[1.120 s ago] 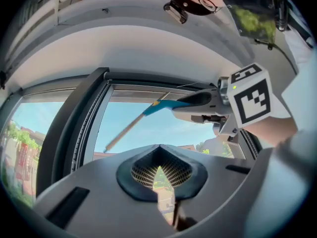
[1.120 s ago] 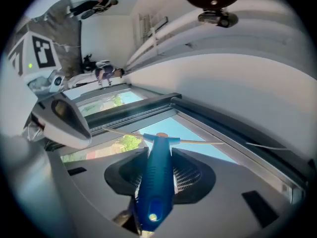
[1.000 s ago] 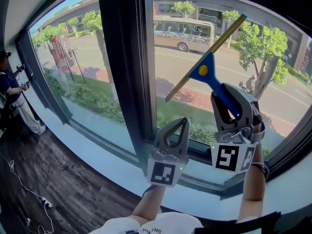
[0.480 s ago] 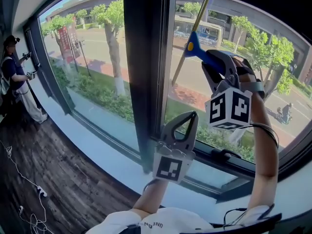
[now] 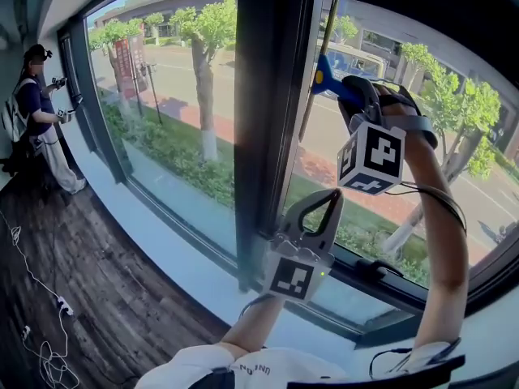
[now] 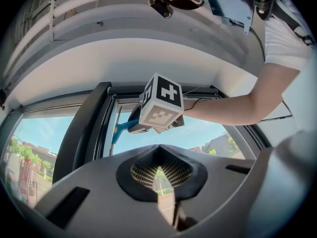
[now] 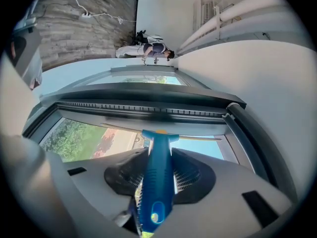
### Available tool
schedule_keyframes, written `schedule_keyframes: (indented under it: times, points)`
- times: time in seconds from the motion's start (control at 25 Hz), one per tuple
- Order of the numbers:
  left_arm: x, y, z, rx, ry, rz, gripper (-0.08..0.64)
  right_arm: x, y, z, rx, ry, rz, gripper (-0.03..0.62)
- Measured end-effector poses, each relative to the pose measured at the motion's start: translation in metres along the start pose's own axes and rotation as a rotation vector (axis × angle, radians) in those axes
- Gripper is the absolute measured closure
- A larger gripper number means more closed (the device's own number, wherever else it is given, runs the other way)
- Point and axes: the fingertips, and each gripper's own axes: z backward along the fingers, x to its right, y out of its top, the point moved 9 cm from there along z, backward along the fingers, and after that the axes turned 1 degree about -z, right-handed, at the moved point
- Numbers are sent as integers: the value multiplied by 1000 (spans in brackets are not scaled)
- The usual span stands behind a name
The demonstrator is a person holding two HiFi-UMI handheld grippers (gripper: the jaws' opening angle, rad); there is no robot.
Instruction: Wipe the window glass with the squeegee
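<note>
The squeegee (image 5: pixel 323 73) has a blue handle and a long thin blade. The blade stands almost upright against the right window pane (image 5: pixel 324 168), close beside the dark mullion (image 5: pixel 263 120). My right gripper (image 5: pixel 349 87) is raised high and shut on the handle; in the right gripper view the blue handle (image 7: pixel 157 177) lies between the pads of the right gripper (image 7: pixel 157 155), blade near the top frame. My left gripper (image 5: pixel 333 194) hangs lower in front of the sill, shut and empty. The left gripper view looks up past the left gripper (image 6: pixel 159 150) to the squeegee (image 6: pixel 123 128).
A person (image 5: pixel 36 112) with grippers stands at the far left window. Cables (image 5: pixel 40 355) lie on the dark wood floor. A white sill (image 5: pixel 162 241) runs under the panes. A black window handle (image 5: pixel 369 267) sits on the lower frame.
My right gripper has lifted the squeegee up and leftward; the blade swung from a diagonal to nearly upright beside the mullion. The left gripper stayed low.
</note>
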Motion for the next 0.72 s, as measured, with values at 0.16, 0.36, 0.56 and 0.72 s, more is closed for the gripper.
schedule_keyframes:
  times: [0.16,0.36,0.56,0.72]
  points:
    - [-2,-1,2,10,5,3,561,-3,-1,-8,-35,0,26,443]
    - [-6,5,1,21,2,23,561,1,-6,-11,-81,-3,53,443]
    - [-3,3,-2,18,-13,24,561,-2,-16,-6,-108,-6,51,443]
    - [0,4,-3,21,-29,17,561,-2,-29,1,-140,-2,52,443]
